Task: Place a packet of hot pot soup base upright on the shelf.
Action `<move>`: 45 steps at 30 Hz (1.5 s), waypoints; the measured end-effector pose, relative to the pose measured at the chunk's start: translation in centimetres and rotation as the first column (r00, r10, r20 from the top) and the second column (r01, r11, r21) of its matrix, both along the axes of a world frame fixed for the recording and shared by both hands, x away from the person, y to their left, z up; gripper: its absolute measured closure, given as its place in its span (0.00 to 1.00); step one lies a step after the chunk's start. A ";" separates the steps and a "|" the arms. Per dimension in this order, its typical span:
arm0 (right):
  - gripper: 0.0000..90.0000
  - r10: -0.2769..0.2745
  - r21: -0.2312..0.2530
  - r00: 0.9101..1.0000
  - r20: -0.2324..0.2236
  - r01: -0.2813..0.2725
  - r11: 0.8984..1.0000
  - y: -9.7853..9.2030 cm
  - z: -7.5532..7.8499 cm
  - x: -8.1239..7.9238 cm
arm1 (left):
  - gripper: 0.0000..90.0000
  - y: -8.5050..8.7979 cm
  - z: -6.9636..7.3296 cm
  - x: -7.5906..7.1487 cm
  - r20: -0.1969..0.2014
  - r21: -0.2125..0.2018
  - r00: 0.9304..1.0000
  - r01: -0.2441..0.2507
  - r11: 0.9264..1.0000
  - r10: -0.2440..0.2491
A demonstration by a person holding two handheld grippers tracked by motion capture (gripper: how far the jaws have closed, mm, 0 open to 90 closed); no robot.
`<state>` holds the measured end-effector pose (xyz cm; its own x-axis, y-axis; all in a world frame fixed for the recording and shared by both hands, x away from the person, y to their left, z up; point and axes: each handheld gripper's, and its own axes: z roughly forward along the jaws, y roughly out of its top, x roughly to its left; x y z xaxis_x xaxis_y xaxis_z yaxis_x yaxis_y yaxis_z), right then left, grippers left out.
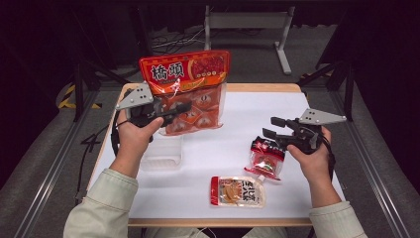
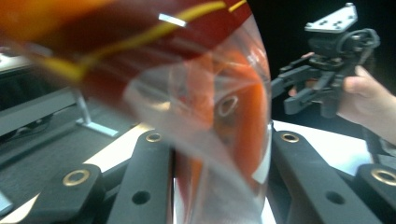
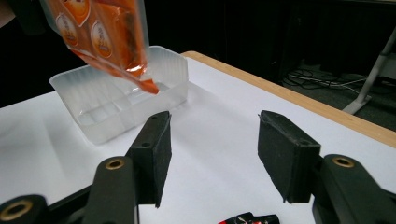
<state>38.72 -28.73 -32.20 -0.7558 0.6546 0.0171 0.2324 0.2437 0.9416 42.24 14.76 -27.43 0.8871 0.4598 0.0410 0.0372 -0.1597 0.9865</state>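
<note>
A large red snack bag with a clear lower half full of orange packets hangs in the air above the table's left side. My left gripper is shut on its lower part; in the left gripper view the bag sits pinched between the jaws of that gripper. My right gripper is open and holds nothing, hovering just above a small red packet. In the right gripper view the wide-apart jaws of that gripper face a clear plastic tray, with the bag's corner dangling over it.
The clear tray stands on the white table under my left hand. An orange and red pouch lies near the front edge. The small red packet's top lies just below the right jaws. Dark floor and a metal frame lie beyond the table.
</note>
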 end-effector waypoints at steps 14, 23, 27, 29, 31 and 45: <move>0.51 0.004 0.002 1.000 -0.016 -0.004 1.000 0.1 -0.5 0.2 | 0.78 1.7 -0.4 2.0 -0.004 -0.004 0.992 -0.123 0.992 0.123; 0.51 0.012 0.006 1.000 -0.021 -0.012 1.000 0.2 -0.6 0.2 | 0.78 2.8 -1.0 2.7 -0.015 0.023 0.984 -0.179 0.984 0.179; 0.51 0.018 0.005 1.000 -0.024 -0.018 1.000 0.2 -0.7 0.2 | 0.78 3.4 -1.5 3.1 -0.028 0.019 0.981 -0.189 0.982 0.189; 0.51 0.018 0.006 1.000 -0.023 -0.018 1.000 0.2 -0.7 0.2 | 0.78 3.7 -1.8 3.3 -0.030 0.017 0.979 -0.202 0.979 0.202; 0.51 0.019 0.008 1.000 -0.022 -0.018 1.000 0.2 -0.7 0.2 | 0.78 4.1 -2.2 3.5 -0.037 0.011 0.975 -0.218 0.976 0.219; 0.51 0.006 0.016 1.000 -0.031 -0.006 1.000 -0.2 -0.7 0.2 | 0.78 6.6 -5.4 4.9 -0.107 -0.040 0.948 -0.306 0.951 0.300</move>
<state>38.92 -28.97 -32.92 -0.7586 0.6496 0.0508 0.2598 0.2301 0.9379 47.18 21.37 -32.82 0.7041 0.7064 -0.0728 0.1729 -0.0711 0.9824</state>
